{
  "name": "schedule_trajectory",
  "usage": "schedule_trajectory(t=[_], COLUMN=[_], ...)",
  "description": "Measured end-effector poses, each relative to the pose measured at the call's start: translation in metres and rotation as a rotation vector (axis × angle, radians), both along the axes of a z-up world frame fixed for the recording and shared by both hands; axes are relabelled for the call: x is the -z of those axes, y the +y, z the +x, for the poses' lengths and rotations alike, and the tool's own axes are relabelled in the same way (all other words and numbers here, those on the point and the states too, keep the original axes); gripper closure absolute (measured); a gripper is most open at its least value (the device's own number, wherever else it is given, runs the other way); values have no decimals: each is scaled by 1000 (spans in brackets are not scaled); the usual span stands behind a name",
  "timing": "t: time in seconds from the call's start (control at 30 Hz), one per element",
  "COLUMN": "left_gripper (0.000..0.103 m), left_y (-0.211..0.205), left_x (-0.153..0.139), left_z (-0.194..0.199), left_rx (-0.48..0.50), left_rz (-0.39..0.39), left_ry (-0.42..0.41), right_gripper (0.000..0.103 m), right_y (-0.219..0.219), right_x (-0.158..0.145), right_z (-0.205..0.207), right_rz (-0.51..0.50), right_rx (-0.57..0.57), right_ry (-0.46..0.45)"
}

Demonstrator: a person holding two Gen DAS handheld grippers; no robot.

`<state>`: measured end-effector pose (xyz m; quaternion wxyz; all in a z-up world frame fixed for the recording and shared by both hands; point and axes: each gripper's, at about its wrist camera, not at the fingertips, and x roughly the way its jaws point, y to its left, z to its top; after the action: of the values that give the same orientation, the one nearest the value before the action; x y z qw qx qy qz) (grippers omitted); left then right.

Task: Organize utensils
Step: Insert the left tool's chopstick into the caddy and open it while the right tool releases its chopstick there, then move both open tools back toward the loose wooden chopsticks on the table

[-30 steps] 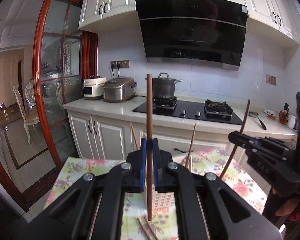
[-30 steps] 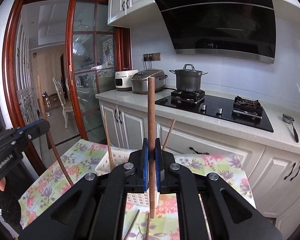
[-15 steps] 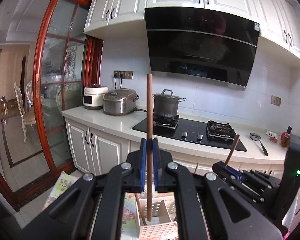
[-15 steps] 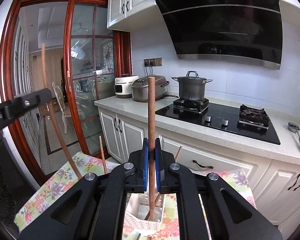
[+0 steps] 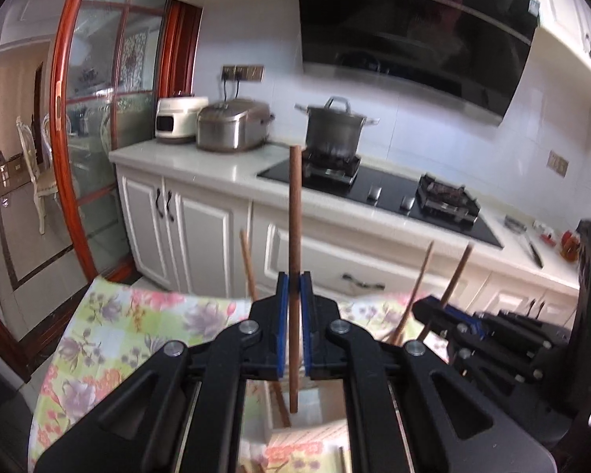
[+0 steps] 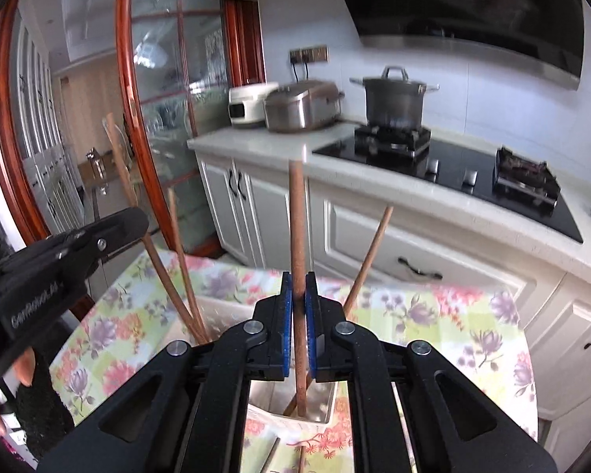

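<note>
In the left wrist view my left gripper (image 5: 294,280) is shut on an upright brown chopstick (image 5: 294,213), whose lower tip hangs over the white holder (image 5: 315,406). To its right is my right gripper (image 5: 433,307) with its own chopstick (image 5: 459,272). In the right wrist view my right gripper (image 6: 298,280) has a chopstick (image 6: 297,216) between its blue pads. The jaws are opening, and the stick's tip reaches into the holder (image 6: 224,311). Two more chopsticks (image 6: 177,244) (image 6: 368,256) lean in the holder. The left gripper (image 6: 138,220) is at the left.
The holder stands on a table with a floral cloth (image 6: 433,315). Loose chopsticks (image 6: 272,457) lie on the cloth near the front. Behind is a white counter (image 6: 256,146) with cookers, a pot and a black hob. A person's hand (image 6: 23,366) shows at the left edge.
Both grippers have come down and closer to the holder with their chopsticks. The two stick tips now sit at or inside its mouth, and the right stick leans slightly.
</note>
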<state>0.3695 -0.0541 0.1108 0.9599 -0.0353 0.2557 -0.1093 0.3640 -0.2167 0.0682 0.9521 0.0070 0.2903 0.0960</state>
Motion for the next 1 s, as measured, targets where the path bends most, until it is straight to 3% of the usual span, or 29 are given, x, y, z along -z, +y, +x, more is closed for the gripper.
schedule_trajectory(t=[0.07,0.17,0.27,0.53,0.73,1.0], left_gripper=[95,78,66,17,7,5], left_y=[3,13,20,35,44,50], left_x=[9,15,15,23,44,89], left_z=[1,-1,-10,-56,-103,-153], left_rx=[-15,-42,-69,-121,-132,-137], left_rz=[3,2,16,79,106,135], left_ry=[12,12,-15,-83,-97,-63], right_gripper=[85,56,56,54,49,49], right_y=[-1,-6,-12,-37,-49,-59], right_x=[8,14,14,13,40,89], right_z=[4,2,-5,-43,-92,-145], right_rz=[-1,18,16,34,20,49], right_rx=[17,24,32,51,65,85], right_ry=[14,10,-5,-46,-54,-19])
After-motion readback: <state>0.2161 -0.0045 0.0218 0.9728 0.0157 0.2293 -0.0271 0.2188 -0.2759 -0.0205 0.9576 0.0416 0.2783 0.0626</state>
